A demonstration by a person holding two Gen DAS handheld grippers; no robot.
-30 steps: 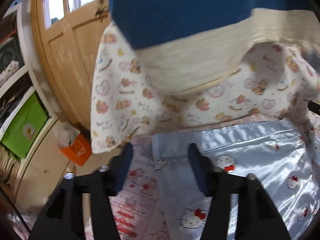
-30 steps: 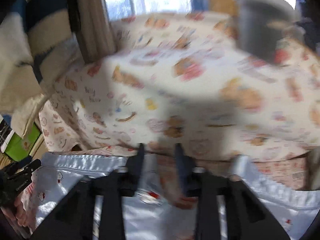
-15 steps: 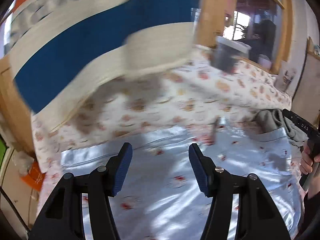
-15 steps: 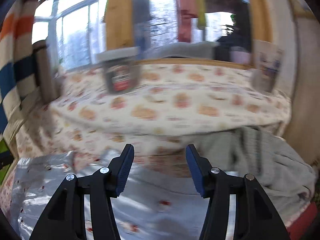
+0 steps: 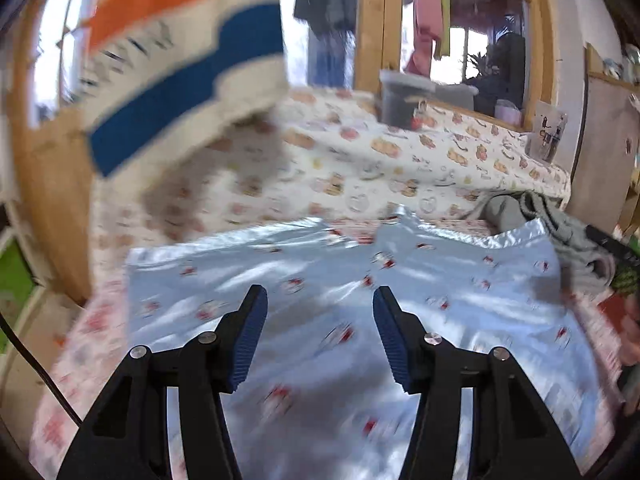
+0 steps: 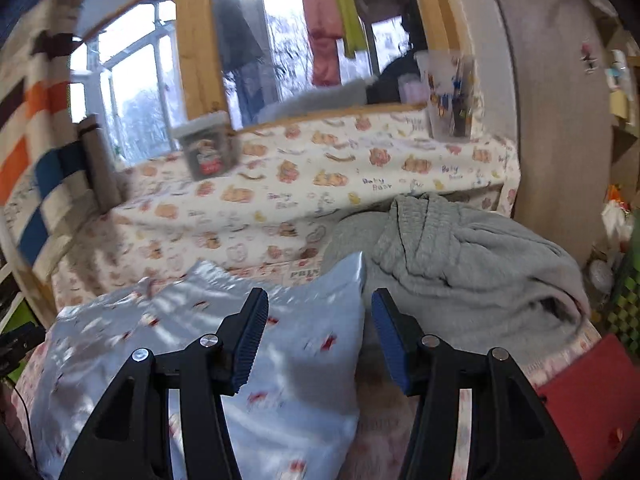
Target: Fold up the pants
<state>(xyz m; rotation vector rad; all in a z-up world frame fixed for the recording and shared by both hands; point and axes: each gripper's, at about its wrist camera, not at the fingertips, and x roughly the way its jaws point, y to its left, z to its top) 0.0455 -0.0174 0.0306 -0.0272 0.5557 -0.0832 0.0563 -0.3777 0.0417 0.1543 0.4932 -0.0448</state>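
Note:
The pants (image 5: 320, 280) are shiny light-blue satin with small red-and-white cartoon prints. They lie spread flat on the bed in the left wrist view and also show in the right wrist view (image 6: 208, 344), where one pant end points up. My left gripper (image 5: 318, 328) is open and empty above the middle of the pants. My right gripper (image 6: 318, 332) is open and empty above their right edge, beside a grey garment.
A crumpled grey garment (image 6: 460, 264) lies right of the pants. A bear-print sheet (image 6: 320, 184) covers the raised ledge behind. A striped orange-and-blue blanket (image 5: 180, 72) hangs at the left. A grey container (image 5: 404, 100) stands on the ledge. A red item (image 6: 588, 396) lies at right.
Both grippers have pulled back and up from the far edge of the pants. The right gripper opened from nearly shut. The pants now lie spread flat.

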